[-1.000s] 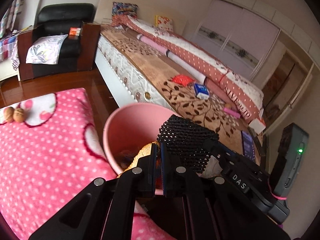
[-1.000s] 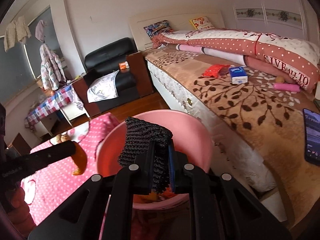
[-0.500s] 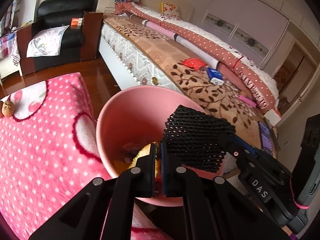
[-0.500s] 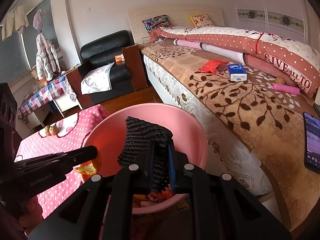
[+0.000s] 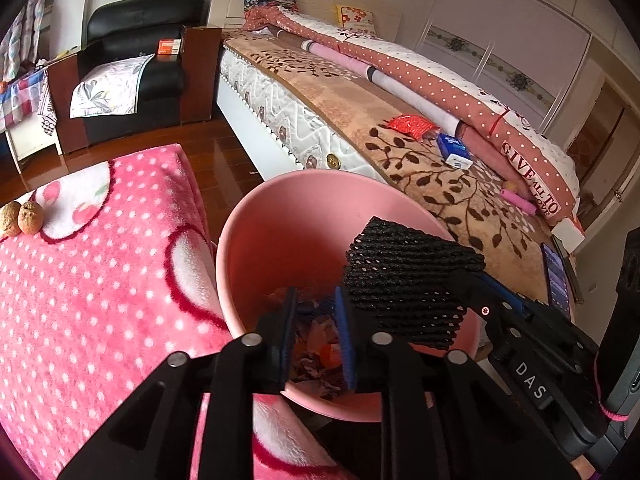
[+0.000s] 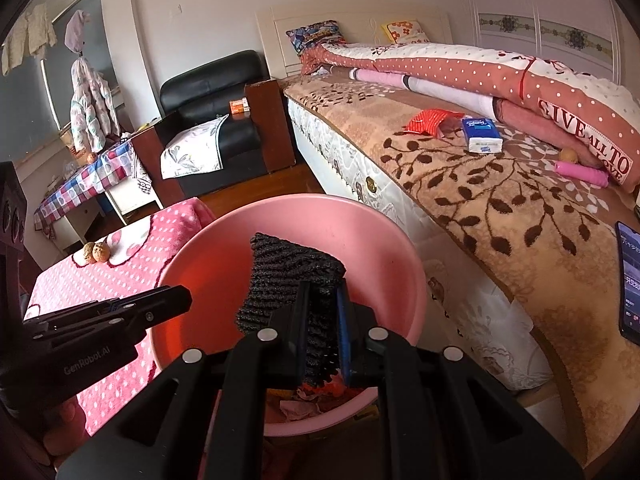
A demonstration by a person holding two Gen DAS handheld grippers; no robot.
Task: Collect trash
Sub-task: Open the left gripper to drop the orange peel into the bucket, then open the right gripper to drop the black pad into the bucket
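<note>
Two black two-finger grippers reach over one pink bin (image 5: 256,240) standing between a pink polka-dot blanket and a bed.

The left gripper (image 5: 316,332) is nearest in its own view, its jaws opening with nothing between them; directly below the gap lies the trash at the bottom of the bin (crumpled scraps in orange, white and blue). The right gripper (image 6: 322,332) is clenched on one piece of black foam netting (image 6: 288,276), which sticks up past its jaws and hangs above the inside of the bin. In the left view the same netting (image 5: 404,280) sits just right of the left jaws.

Left of both sets of jaws, the blanket (image 5: 92,280) carries two walnuts (image 5: 22,218) side by side, touching.

Beyond and right of the jaws, the bed (image 6: 500,208) holds one red wrapper (image 6: 430,120), one blue-and-white tissue pack (image 6: 482,134) just beside it, one pink tube (image 6: 582,172) and one phone (image 6: 630,280) near the edge.

Farthest, one black armchair (image 6: 216,92) stands by the wall.
</note>
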